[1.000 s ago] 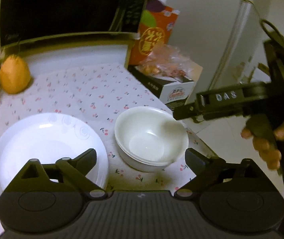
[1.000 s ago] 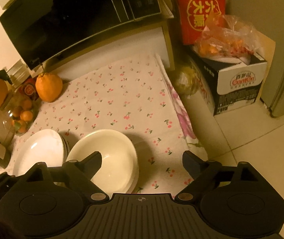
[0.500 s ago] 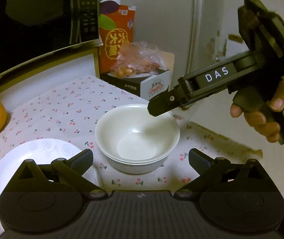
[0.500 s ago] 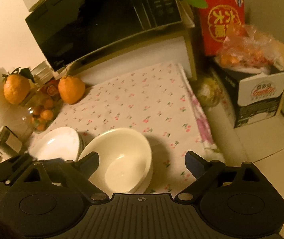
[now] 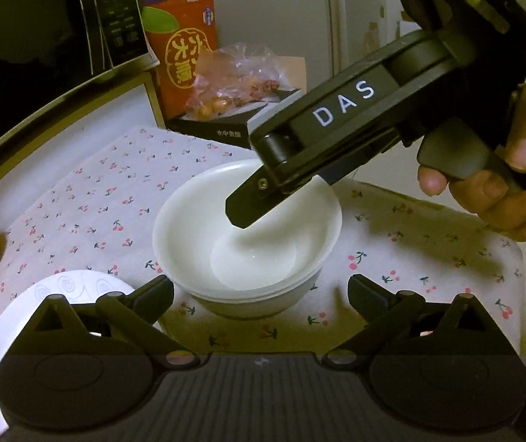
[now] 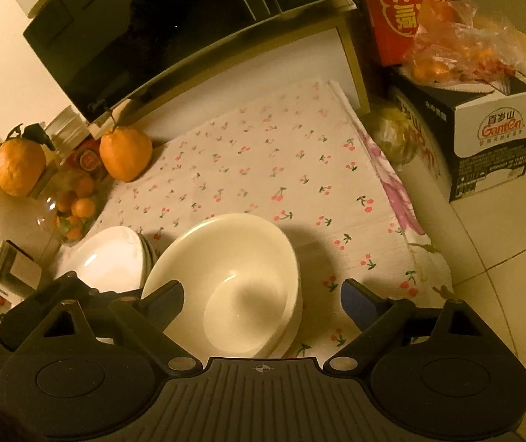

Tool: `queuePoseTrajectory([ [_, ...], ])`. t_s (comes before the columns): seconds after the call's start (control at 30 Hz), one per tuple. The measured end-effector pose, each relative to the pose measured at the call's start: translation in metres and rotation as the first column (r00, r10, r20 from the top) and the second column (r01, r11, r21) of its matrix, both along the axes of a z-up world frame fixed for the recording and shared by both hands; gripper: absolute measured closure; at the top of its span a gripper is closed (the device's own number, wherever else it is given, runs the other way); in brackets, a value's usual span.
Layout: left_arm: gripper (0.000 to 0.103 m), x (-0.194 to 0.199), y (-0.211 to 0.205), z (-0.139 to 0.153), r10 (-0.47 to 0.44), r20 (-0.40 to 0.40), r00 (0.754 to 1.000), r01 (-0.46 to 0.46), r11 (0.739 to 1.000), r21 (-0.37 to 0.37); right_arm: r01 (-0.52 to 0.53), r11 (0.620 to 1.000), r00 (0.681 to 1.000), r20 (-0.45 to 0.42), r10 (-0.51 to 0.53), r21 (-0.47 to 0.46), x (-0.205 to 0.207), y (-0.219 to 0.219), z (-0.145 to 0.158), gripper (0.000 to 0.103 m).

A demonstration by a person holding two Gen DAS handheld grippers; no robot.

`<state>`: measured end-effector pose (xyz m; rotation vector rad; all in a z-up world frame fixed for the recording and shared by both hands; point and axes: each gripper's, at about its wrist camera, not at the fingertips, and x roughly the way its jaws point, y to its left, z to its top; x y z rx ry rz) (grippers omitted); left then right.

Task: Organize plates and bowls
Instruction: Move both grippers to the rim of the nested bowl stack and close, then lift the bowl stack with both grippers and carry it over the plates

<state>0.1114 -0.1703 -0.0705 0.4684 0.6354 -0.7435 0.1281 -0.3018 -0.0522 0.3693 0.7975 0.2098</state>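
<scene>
- The bowls (image 5: 248, 235) are sitting nested on the cherry-print cloth (image 6: 263, 154), just beside the plates (image 6: 111, 258).
- The right gripper (image 6: 261, 300) is hovering over the bowls, fingers spread wide; the left gripper (image 5: 261, 289) is also spread, holding nothing.
- Glazed ceramic is looking stiff, slippery and breakable; pinching across the rim seems safest.

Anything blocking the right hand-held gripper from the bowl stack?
Nothing visible. The right hand-held gripper hangs open right above the stacked white ceramic bowls, with only air between. The white plates sit off to the left.
</scene>
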Motion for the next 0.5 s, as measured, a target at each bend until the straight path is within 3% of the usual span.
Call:
queuePoseTrajectory([
  [0.13,0.004,0.001,-0.005,-0.003,0.006,0.017,1.000,-0.007,0.999,0.035,0.003,1.000,1.000,-0.009,-0.003,-0.023,0.003,0.005,-0.003,0.013],
  [0.23,0.009,0.004,-0.006,-0.003,0.014,0.020,1.000,-0.015,0.999,0.046,-0.001,0.999,1.000,-0.012,0.001,-0.041,0.004,0.009,-0.005,0.021],
  [0.3,0.013,0.007,-0.005,-0.002,0.024,0.016,1.000,-0.025,0.999,0.039,-0.008,0.999,1.000,-0.013,0.007,-0.051,0.004,0.011,-0.006,0.037],
  [0.37,0.014,0.010,-0.004,0.000,0.030,0.008,1.000,-0.031,0.999,0.023,-0.017,0.998,1.000,-0.012,0.016,-0.059,0.005,0.015,-0.006,0.046],
  [0.5,0.014,0.013,-0.002,0.001,0.040,0.002,0.999,-0.040,0.999,-0.002,-0.019,0.992,1.000,0.014,0.021,-0.126,0.003,0.020,-0.005,0.057],
])
